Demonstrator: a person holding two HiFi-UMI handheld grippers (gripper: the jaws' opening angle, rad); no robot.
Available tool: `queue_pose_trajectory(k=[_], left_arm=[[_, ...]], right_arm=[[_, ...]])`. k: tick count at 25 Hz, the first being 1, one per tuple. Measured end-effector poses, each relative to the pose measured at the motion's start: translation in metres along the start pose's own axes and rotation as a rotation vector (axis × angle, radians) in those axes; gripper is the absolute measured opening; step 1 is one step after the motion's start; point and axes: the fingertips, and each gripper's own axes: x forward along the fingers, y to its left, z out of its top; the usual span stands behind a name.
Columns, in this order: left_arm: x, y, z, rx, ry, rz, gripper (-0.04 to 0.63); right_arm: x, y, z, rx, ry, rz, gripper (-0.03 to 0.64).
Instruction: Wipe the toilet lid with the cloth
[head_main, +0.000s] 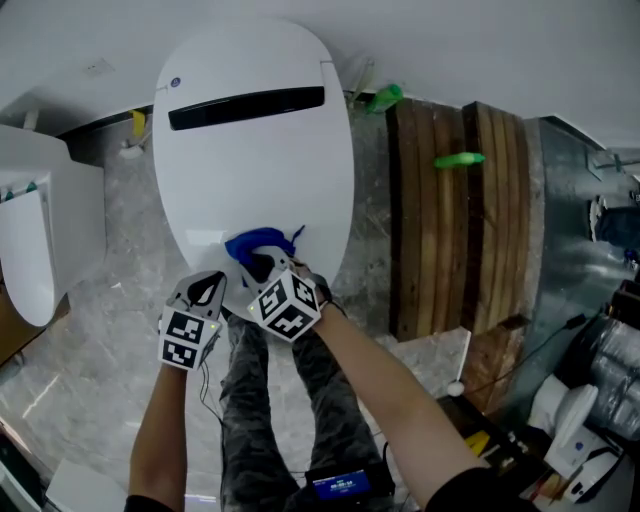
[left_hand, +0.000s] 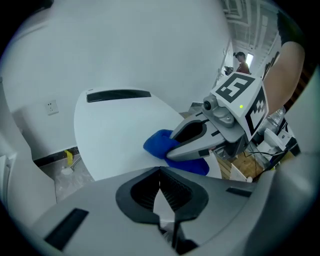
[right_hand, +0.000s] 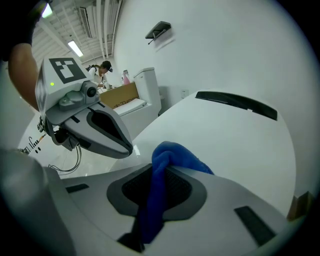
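Right gripper (head_main: 265, 264): clamping the blue cloth (head_main: 256, 241), pressing it on the near edge of the toilet lid (head_main: 255, 150).
Left gripper (head_main: 210, 286): hovering clenched and empty just beside.
Progress: seemingly wiping near edge; rest likely remaining.

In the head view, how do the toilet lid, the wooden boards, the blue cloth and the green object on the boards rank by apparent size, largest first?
1. toilet lid
2. wooden boards, not much smaller
3. blue cloth, partly hidden
4. green object
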Motion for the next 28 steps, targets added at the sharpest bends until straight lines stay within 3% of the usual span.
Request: queue_pose_trajectory(k=[8, 14, 22, 28], left_arm=[[0.007, -0.034, -0.001, 0.007, 0.013, -0.004, 0.011], [0.010, -0.044, 0.006, 0.017, 0.017, -0.009, 0.011], [0.005, -0.028, 0.014, 0.026, 0.011, -0.013, 0.011], [-0.001, -0.016, 0.007, 0.031, 0.017, -0.037, 0.011]], right_arm=[[-0.026, -0.004, -0.038, 0.056, 0.025, 0.020, 0.057], [-0.035, -0.029, -0.043, 0.069, 0.046, 0.009, 0.057], [-0.028, -0.095, 0.000, 0.117, 0.025, -0.093, 0.057], [-0.010, -0.119, 0.037, 0.127, 0.007, -0.148, 0.057]])
